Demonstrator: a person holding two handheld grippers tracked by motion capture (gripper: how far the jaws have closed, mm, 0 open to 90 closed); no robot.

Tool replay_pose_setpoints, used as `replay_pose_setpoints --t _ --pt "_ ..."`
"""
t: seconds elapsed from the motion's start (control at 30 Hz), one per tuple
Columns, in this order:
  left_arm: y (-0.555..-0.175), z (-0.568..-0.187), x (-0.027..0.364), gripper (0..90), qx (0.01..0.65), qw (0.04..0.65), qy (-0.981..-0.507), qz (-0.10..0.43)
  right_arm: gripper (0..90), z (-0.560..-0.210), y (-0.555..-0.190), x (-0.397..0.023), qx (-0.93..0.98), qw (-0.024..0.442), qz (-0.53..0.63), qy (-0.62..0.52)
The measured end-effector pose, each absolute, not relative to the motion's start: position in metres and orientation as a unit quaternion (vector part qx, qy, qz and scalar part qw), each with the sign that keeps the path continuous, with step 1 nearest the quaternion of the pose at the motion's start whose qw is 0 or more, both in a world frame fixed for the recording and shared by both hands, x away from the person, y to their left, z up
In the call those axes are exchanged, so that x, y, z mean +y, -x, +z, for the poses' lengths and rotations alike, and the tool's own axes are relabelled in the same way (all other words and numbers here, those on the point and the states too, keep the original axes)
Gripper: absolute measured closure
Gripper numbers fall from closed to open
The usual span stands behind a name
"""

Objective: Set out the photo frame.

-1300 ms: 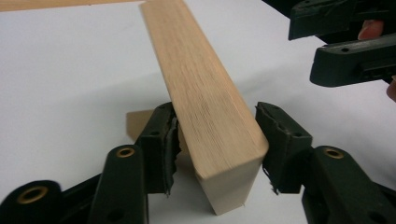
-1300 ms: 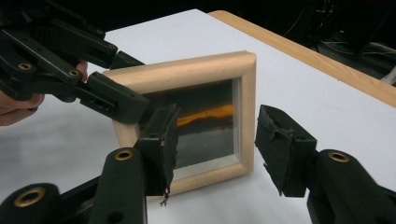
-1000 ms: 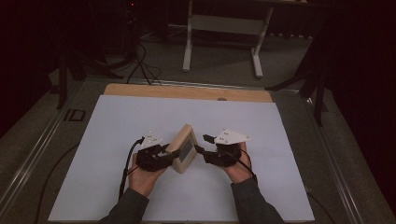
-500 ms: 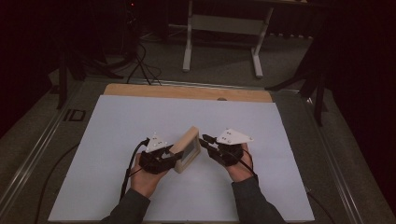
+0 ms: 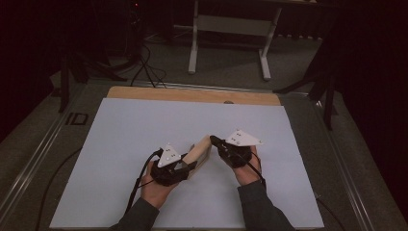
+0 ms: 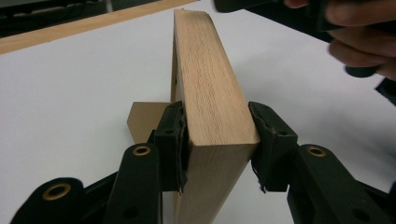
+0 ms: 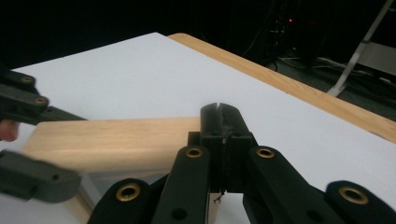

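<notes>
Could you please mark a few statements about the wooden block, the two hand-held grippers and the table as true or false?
1. The left hand-held gripper clamps the wooden block between its pads. True.
2. The right hand-held gripper stands wide open. False: its jaws have just closed and meet with nothing between them.
3. The block lies flat on the white sheet. False: it is held tilted, raised at one end.
4. A bare wooden strip shows along the far edge of the sheet. True.
5. The right hand-held gripper grips the block. False: in the right gripper view the block lies behind its shut jaws.
</notes>
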State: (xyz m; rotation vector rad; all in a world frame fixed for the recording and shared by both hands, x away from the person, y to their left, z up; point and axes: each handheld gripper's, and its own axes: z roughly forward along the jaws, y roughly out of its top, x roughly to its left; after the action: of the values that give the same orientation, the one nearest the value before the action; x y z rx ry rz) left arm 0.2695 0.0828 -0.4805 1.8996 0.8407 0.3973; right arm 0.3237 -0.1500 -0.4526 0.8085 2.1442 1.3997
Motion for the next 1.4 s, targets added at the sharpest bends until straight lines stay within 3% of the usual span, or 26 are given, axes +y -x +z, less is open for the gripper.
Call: replay_pose_setpoints --t 0.53,0.93,1.4 --pt "-0.263 -0.48 0.073 59.3 0.294 0.491 -0.804 0.16 89.7 -0.457 -0.33 -0.15 0.777 0.225 0.503 -0.306" --pt "-0.271 -0.482 0.083 54.2 0.333 0.487 -0.792 0.157 89.8 -0.457 -0.331 -0.151 0.776 0.224 0.501 -0.31" --pt "-0.277 -0.486 0.089 52.7 0.363 0.45 -0.787 0.214 89.9 -0.456 -0.33 -0.152 0.778 0.221 0.497 -0.314"
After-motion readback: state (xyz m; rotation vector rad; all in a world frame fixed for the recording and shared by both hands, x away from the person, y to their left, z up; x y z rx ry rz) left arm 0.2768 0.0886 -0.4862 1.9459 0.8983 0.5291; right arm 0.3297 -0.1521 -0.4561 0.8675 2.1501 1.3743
